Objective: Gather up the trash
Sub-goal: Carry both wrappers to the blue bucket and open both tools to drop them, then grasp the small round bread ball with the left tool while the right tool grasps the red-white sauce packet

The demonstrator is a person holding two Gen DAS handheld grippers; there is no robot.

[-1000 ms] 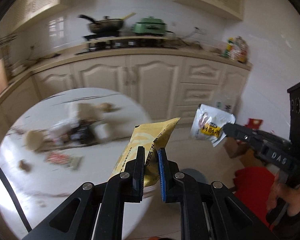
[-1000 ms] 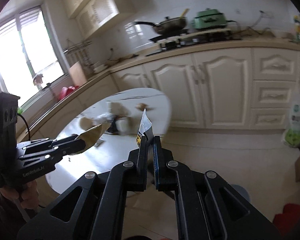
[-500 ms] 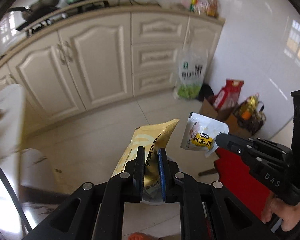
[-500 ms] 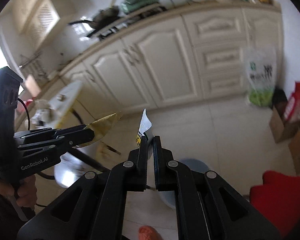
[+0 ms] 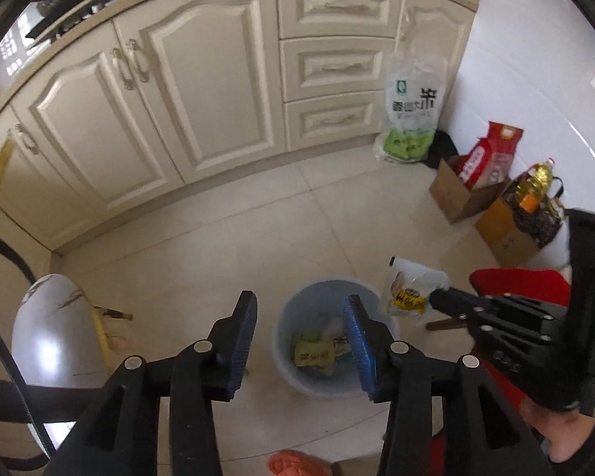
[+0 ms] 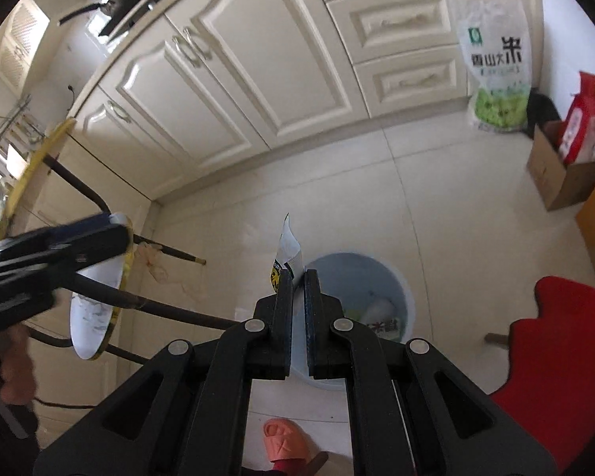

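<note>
A light blue bin [image 5: 289, 317] stands on the tiled floor and also shows in the right wrist view [image 6: 400, 281]. The yellow snack wrapper [image 5: 313, 355] lies inside it among other trash. My left gripper [image 5: 301, 317] is open and empty above the bin. My right gripper [image 6: 296, 277] is shut on a white wrapper with a yellow label [image 6: 287, 252], held over the bin's left rim. In the left wrist view the right gripper [image 5: 436, 299] holds that wrapper [image 5: 410, 287] at the bin's right rim.
Cream cabinets [image 5: 202, 91] line the far side. A rice bag [image 5: 412, 115], cardboard boxes [image 5: 464, 190] and an oil bottle [image 5: 535, 182] sit at the right. A round table [image 6: 95, 309] with dark legs is at left. A red stool [image 6: 567, 317] is at right.
My left gripper opened and the yellow wrapper dropped into the bin. Both grippers swung down from the cabinets toward the bin. The right gripper still holds the white wrapper.
</note>
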